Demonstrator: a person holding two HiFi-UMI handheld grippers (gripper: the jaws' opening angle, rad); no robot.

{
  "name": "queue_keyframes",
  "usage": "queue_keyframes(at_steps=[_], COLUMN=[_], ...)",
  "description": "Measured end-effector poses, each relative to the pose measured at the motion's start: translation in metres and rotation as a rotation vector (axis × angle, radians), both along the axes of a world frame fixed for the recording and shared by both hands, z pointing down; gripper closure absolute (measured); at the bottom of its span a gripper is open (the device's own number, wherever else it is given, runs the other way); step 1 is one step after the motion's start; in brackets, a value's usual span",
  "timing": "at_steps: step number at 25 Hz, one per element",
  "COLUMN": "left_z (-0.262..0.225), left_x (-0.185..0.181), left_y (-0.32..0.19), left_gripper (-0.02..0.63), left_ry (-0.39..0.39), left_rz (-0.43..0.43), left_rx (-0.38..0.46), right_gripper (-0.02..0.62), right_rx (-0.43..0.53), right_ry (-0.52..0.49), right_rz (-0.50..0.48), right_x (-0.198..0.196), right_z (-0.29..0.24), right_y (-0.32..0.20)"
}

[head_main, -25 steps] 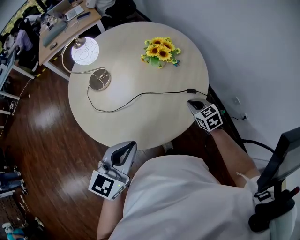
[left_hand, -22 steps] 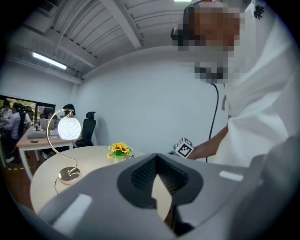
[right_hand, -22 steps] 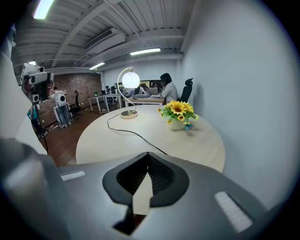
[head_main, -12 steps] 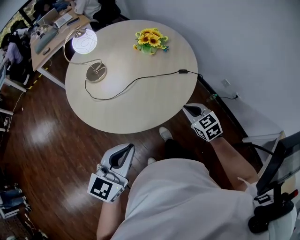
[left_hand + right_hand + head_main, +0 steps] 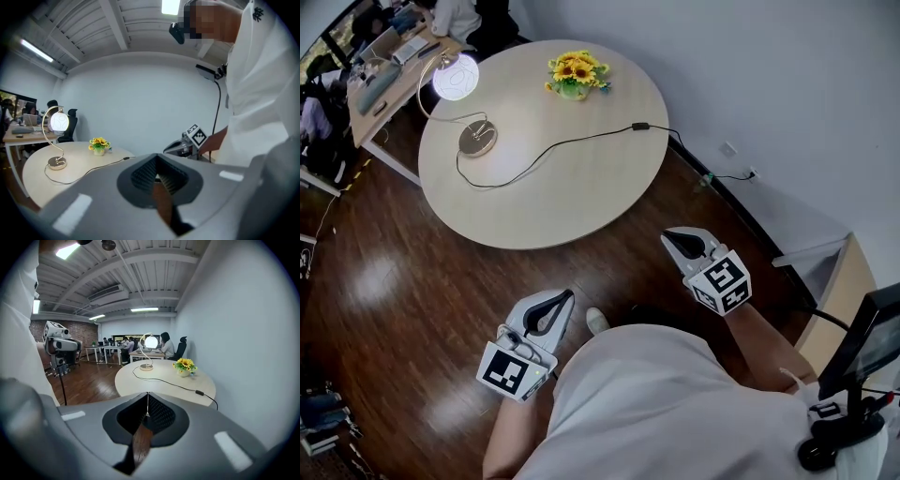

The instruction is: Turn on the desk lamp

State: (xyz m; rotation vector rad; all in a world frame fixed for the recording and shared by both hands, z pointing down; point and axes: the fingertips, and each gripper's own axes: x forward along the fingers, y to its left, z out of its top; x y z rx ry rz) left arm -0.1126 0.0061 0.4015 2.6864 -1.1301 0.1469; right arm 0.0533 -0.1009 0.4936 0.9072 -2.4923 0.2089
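The desk lamp's globe (image 5: 455,77) glows white over its round metal base (image 5: 477,139) at the far left of the round table (image 5: 581,197). Its black cord runs across the top to an inline switch (image 5: 640,126) near the right rim. Both grippers hang over the wood floor, well short of the table. My left gripper (image 5: 562,293) is shut and holds nothing. My right gripper (image 5: 670,235) is shut and holds nothing too. The left gripper view shows the lit globe (image 5: 59,121) far off at the left. In the right gripper view the lamp (image 5: 151,341) stands at the table's far side.
A pot of yellow flowers (image 5: 572,73) stands at the table's far edge. The cord drops off the right rim toward a wall socket (image 5: 750,173). Desks with seated people (image 5: 450,14) lie beyond the lamp. A white wall runs along the right.
The view has drawn back from the table, which now sits farther up and left. My right gripper has left the table edge near the cord switch. The lamp stays lit throughout.
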Motion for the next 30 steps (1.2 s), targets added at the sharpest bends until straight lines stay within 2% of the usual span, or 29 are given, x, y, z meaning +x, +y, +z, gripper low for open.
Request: queue_keyframes(at_steps=[8,12,20,25,30], left_z=[-0.008,-0.019,-0.016,-0.014,-0.017], left_x=[0.048,0.068,0.109,0.131,0.138], left_y=[0.037,0.061,0.135,0.173,0.194], left_gripper=[0.591,0.591,0.591,0.589,0.591], left_ry=[-0.009,0.008,-0.058,-0.063,-0.053], left_rz=[0.054,0.006,-0.024,0.028,0.109], left_rx=[0.011,0.013,-0.008,-0.02,0.007], right_gripper=[0.591,0.591,0.591,0.589,0.59], right_rx=[0.018,0.007,0.016,0.045,0.096], right_ry=[-0.034,-0.047,-0.138,-0.178,-0.196], right_rz=[-0.028,-0.031,-0.007,0.006,0.048], right_x=[0.024,0.054,0.108,0.117,0.117], right_z=[-0.011,-0.014,-0.025,-0.049,-0.073], right_y=[0.066,0.101,0.172,0.208,0.236])
